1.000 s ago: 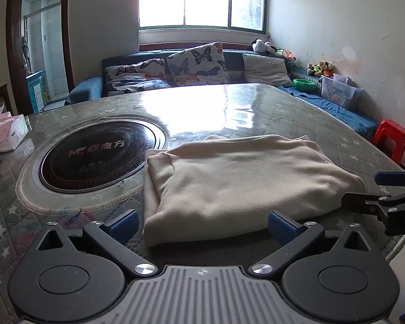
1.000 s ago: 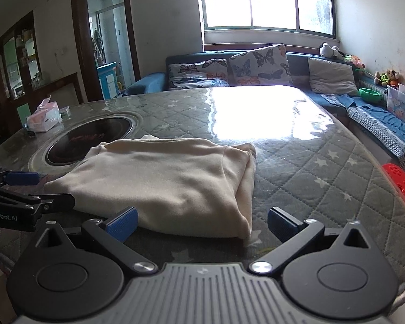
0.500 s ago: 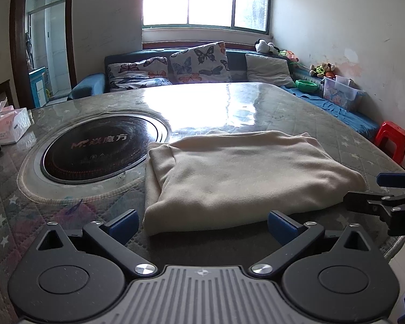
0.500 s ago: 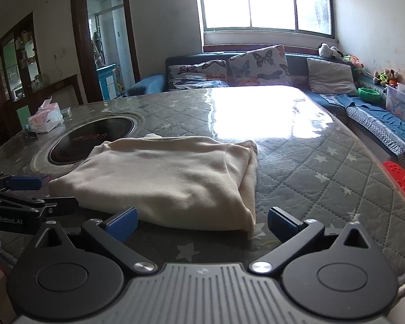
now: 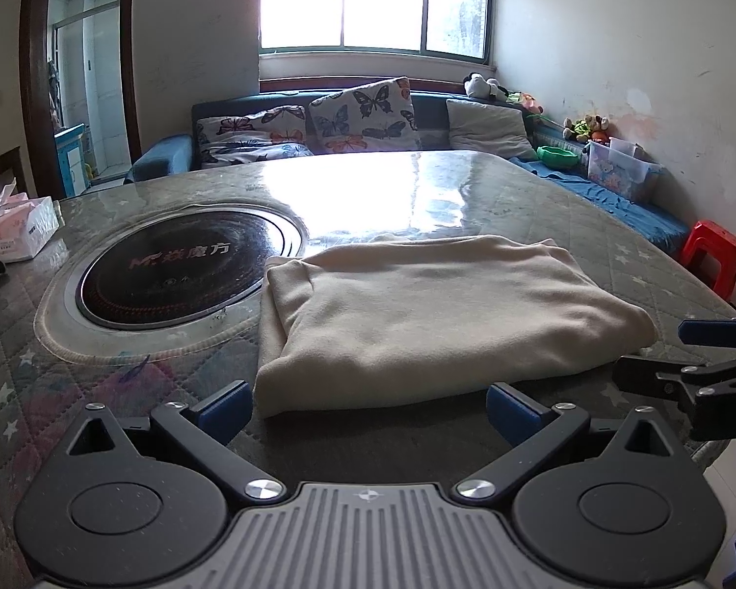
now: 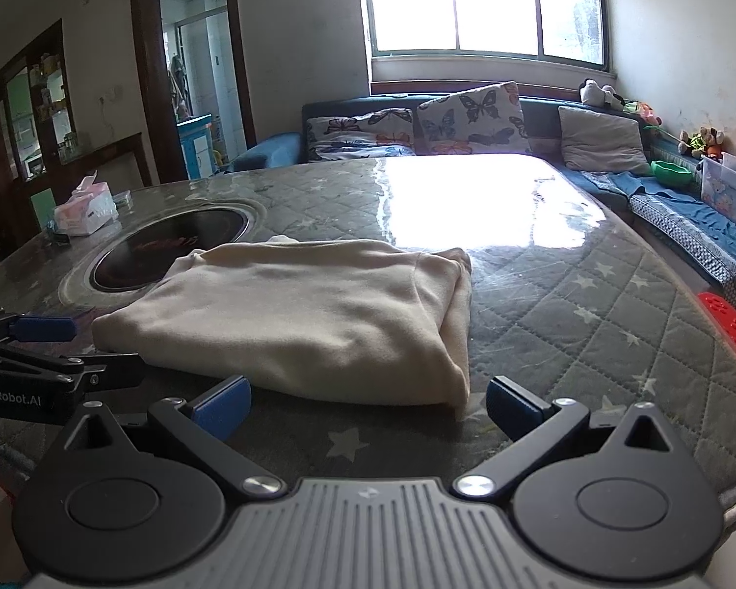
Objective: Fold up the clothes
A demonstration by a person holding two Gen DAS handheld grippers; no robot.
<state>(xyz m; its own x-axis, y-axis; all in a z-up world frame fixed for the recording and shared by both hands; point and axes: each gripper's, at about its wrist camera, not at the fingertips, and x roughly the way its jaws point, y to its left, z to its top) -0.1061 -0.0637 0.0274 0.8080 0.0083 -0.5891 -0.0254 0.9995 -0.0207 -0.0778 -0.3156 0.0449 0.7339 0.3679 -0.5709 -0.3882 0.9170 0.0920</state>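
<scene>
the quilted table (image 5: 466, 196) stretches bare toward its far edge. the folded cream garment (image 5: 432, 314) lies near the near edge, just beside the round inset cooktop (image 5: 181, 270). left gripper (image 5: 368, 405) and right gripper (image 6: 368, 405) hang spread apart, empty, short of its near hem.

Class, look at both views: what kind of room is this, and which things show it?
Probably a home living-dining room: a dark blue sofa with butterfly-print cushions, plush toys along the wall, and a padded table with a round black inset cooktop.
</scene>
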